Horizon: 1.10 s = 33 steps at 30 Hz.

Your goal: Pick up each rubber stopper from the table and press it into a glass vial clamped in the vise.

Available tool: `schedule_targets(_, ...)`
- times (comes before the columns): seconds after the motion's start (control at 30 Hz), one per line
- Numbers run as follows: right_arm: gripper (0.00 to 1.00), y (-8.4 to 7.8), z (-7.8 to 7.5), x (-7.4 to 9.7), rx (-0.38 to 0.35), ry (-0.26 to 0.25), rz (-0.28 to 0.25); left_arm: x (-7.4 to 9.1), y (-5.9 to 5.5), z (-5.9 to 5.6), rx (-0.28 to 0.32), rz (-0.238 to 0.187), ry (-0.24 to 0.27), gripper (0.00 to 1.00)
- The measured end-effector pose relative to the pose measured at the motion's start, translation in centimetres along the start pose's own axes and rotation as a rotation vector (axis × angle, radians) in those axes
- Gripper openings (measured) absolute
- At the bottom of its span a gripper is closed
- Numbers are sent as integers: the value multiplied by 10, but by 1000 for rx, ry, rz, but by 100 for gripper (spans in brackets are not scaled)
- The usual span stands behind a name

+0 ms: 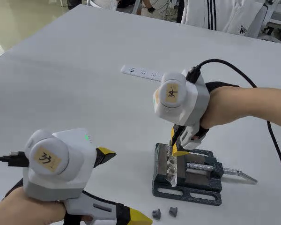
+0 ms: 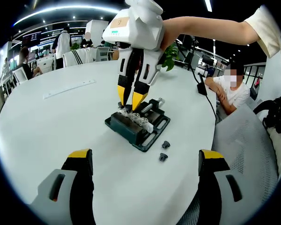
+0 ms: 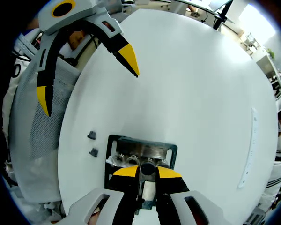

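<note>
**Head view:** your right gripper [image 1: 175, 149] stood tip-down over the vise [image 1: 206, 187], its jaws drawn narrow above the row of glass vials [image 1: 171, 165]. Your left gripper [image 1: 122, 185] hung at the vise's 9 o'clock, its jaws spread wide and holding nothing. Two loose rubber stoppers [image 1: 156, 214] lay on the table [image 1: 75, 84] at the vise's 7 o'clock, just beside its base. A power strip [image 1: 140, 72] lay well apart at 11 o'clock. **Left gripper view:** the loose rubber stoppers [image 2: 164, 151] sat at the vise's [image 2: 131, 131] 4 o'clock, ahead of your wide left jaws. **Right gripper view:** your narrow right jaws closed on a dark held stopper [image 3: 147, 166] over the vial row. At its 9 o'clock, two clear vial mouths [image 3: 125, 160] stood unplugged. **Handling, as judged:** each stopper looked light, soft and grippy, so a modest squeeze across its broad upper end should have sufficed, leaving the lower end free to enter. The glass was likely rigid and brittle, which called for a straight push along the vial's axis with no sideways lean.
</note>
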State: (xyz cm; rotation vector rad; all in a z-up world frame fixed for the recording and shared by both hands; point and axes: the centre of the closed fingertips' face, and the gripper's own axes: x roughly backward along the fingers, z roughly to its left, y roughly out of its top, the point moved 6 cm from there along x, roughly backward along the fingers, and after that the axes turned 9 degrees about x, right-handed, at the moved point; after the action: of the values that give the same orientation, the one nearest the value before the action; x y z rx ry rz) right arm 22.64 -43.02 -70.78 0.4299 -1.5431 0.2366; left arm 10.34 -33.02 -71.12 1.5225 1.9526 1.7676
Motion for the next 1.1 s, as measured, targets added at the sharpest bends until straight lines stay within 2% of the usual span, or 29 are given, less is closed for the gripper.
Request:
schedule_targets(0.13,15,-1,-3,4,0,-22,-5,0,0,-1,0,1,0,93)
schedule_targets(0.23,14,0,-2,8,-18,-12,-28,0,0,-1,-2,1,-1,93)
schedule_targets(0.43,19,-1,1,12,-22,2,-49,0,1,-1,-4,-2,0,93)
schedule_targets(0.63,16,-5,3,16,-28,15,-72,1,1,0,-5,-7,3,93)
schedule_targets(0.77,9,-8,-2,17,-31,21,-92,3,1,1,-4,-6,3,93)
schedule_targets(0.97,1,-8,0,15,-49,30,-114,4,0,1,-1,-6,5,93)
schedule_targets(1.1,0,-7,0,12,-68,31,-120,4,-1,2,1,-5,4,93)
